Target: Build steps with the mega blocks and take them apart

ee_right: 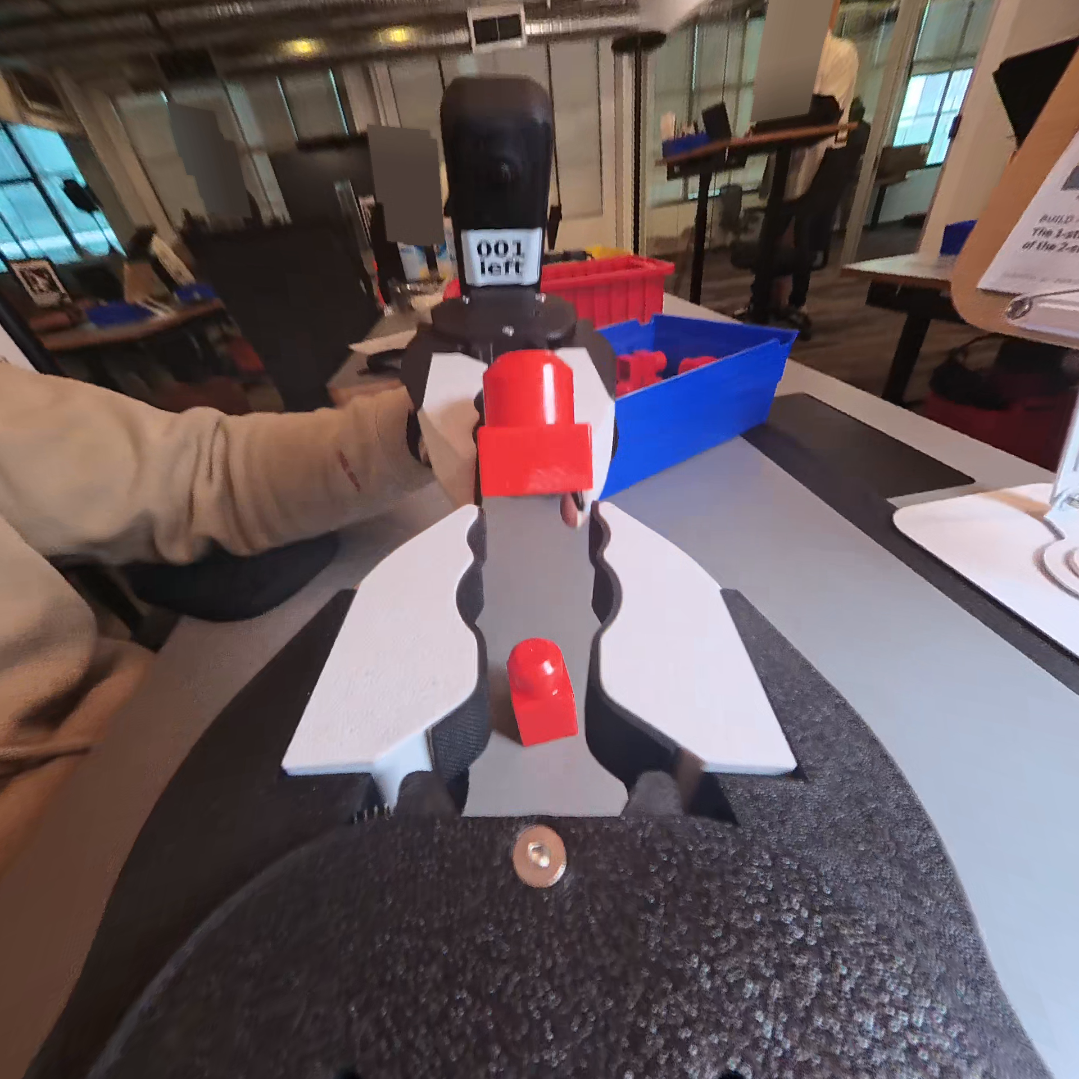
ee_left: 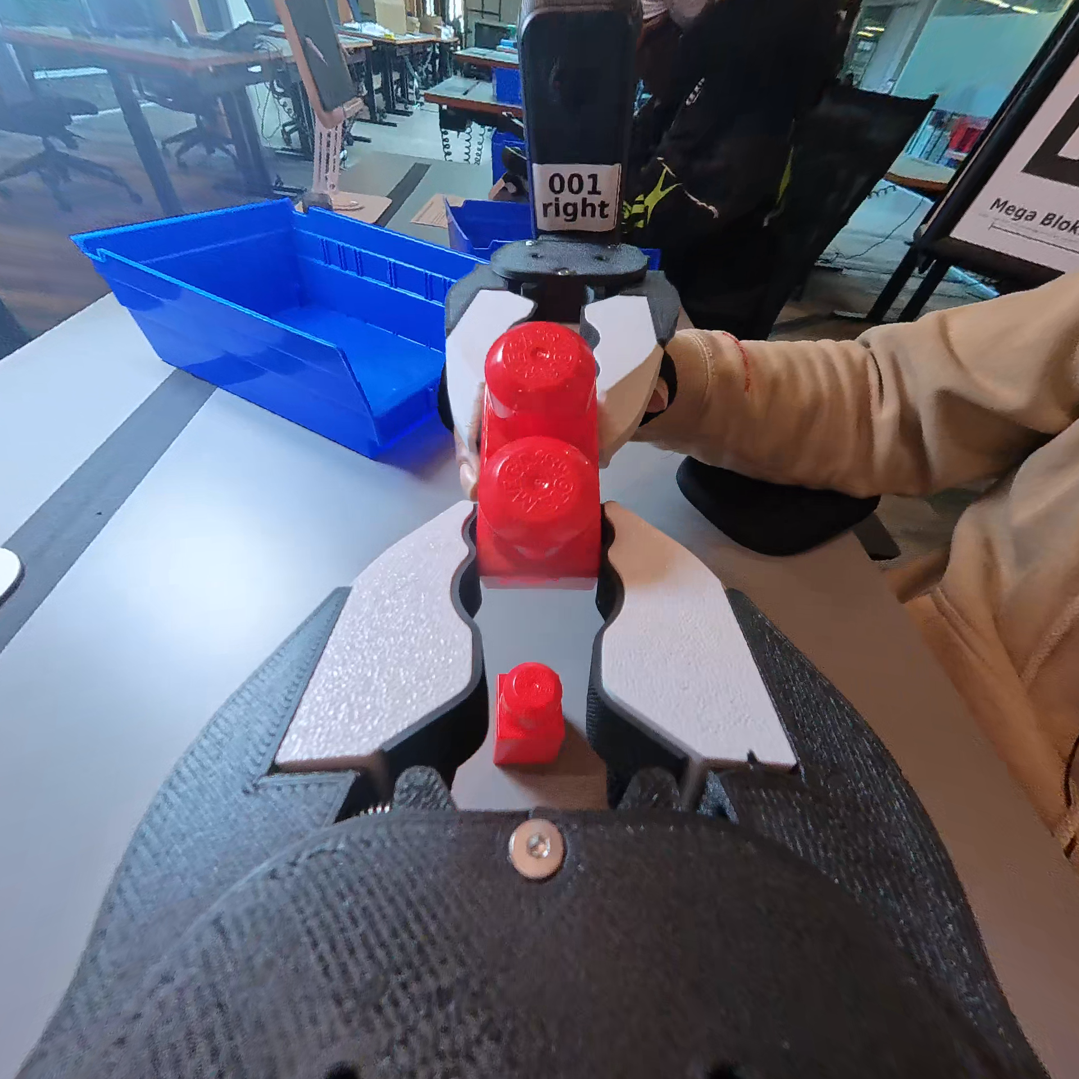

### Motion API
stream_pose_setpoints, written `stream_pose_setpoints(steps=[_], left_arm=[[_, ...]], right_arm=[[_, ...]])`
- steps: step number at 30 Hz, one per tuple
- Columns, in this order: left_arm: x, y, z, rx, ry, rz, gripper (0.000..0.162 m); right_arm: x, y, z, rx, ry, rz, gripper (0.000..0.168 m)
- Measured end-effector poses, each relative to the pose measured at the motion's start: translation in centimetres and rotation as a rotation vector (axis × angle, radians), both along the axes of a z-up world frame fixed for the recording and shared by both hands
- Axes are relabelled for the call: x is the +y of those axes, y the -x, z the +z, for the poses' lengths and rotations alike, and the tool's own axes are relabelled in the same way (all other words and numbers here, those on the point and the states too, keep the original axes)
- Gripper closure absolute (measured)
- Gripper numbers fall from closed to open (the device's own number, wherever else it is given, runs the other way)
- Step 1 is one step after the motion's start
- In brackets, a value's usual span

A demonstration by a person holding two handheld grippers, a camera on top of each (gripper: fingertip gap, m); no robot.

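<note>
Left gripper [ee_left: 538,546] clamps the red two-stud block [ee_left: 538,461]; right gripper [ee_right: 537,514] spread, releasing it; single-stud block [ee_left: 528,715] below.

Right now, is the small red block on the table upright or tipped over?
Upright: the small red block sits flat on the grey table with its single stud pointing up, in both wrist views.

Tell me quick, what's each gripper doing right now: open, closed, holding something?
Left gripper: shut on the red two-stud block.
Right gripper: fingertips at the block's other end; cannot tell whether it grips.
</note>
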State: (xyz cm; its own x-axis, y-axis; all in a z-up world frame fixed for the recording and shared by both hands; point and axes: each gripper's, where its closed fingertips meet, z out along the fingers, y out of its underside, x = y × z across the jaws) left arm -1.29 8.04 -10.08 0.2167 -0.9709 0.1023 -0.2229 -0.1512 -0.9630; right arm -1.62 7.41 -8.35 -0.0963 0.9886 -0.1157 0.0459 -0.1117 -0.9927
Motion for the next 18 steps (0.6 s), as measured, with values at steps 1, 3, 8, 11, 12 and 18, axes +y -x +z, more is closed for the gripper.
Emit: stream_pose_setpoints(steps=[1, 3, 8, 11, 12, 18], left_arm=[[0.0, 0.3, 0.2, 0.001, 0.003, 0.001, 0.125], [-0.2, 0.7, -0.3, 0.053, -0.017, 0.002, 0.125], [-0.6, 0.9, -0.9, 0.117, -0.028, -0.001, 0.125], [-0.9, 1.2, -1.4, 0.158, -0.034, 0.002, 0.125], [-1.1, 1.2, -1.6, 0.160, -0.020, -0.005, 0.125], [-2.3, 0.4, -2.5, 0.183, 0.018, -0.042, 0.125]], right_arm=[[0.0, 0.0, -0.4, -0.024, -0.005, 0.000, 0.134], [0.0, 0.1, -0.8, -0.036, 0.001, 0.004, 0.134], [-0.6, 0.5, -1.3, -0.041, 0.034, 0.038, 0.126], [-0.8, 0.6, -1.3, -0.049, 0.041, 0.050, 0.121], [-0.7, 0.7, -1.4, -0.057, 0.028, 0.038, 0.122], [-1.3, 0.9, -2.1, -0.105, -0.023, 0.048, 0.131]])
